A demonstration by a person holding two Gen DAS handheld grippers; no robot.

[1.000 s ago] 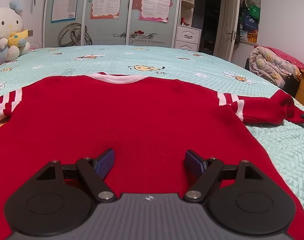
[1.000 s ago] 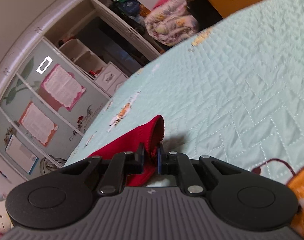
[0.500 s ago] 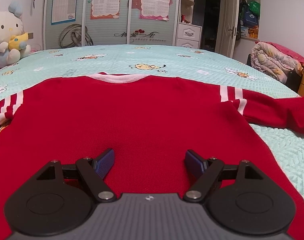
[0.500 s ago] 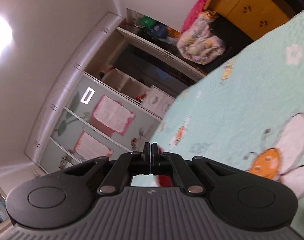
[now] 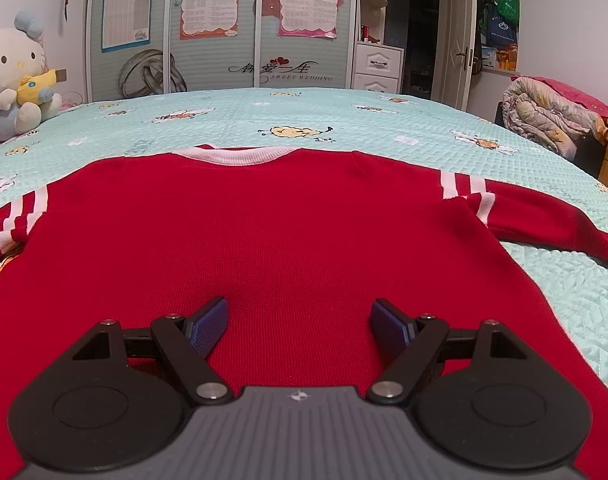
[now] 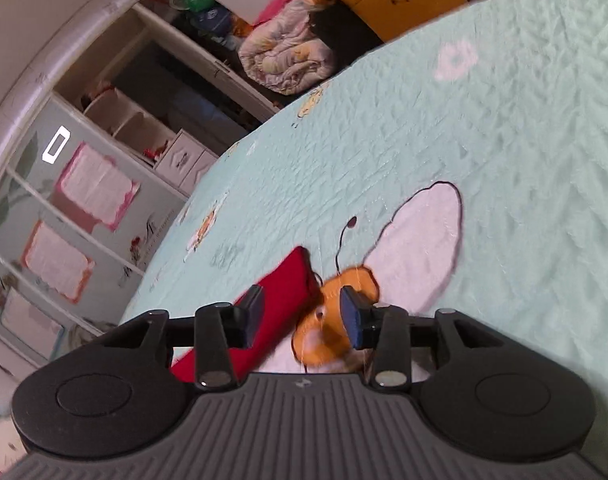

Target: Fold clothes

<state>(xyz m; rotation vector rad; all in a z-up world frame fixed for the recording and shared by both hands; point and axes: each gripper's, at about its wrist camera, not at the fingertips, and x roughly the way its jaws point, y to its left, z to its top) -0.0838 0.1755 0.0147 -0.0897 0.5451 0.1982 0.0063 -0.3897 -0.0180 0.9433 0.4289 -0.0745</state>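
So the right sleeve has been dragged out since a second ago. Back then it was bunched up with the cuff folded over, and now it lies stretched away from the body of the red sweater, running off past the right edge of the left wrist view. The right gripper has let go too: it was pinched on the cuff a second ago, and its jaws have just been opening, so now the blue pads stand apart. The cuff end sits just ahead of the left pad, lying flat on the mint quilt, not squeezed by anything. Between the pads you mostly see the orange bee print on the quilt. That view is a bit blurry, so I can't tell whether the left pad touches the fabric.

Left gripper hasn't budged. Its jaws are wide apart with nothing clamped, hanging right over the lower middle of the sweater. Sweater is spread out flat ahead of it, pale pink collar at the far end, white stripes on both shoulders, left sleeve going off to the left side.

Far off to the left of that gripper there's a plush cat toy sitting on the bed, and a rolled-up quilted blanket well off to the right.
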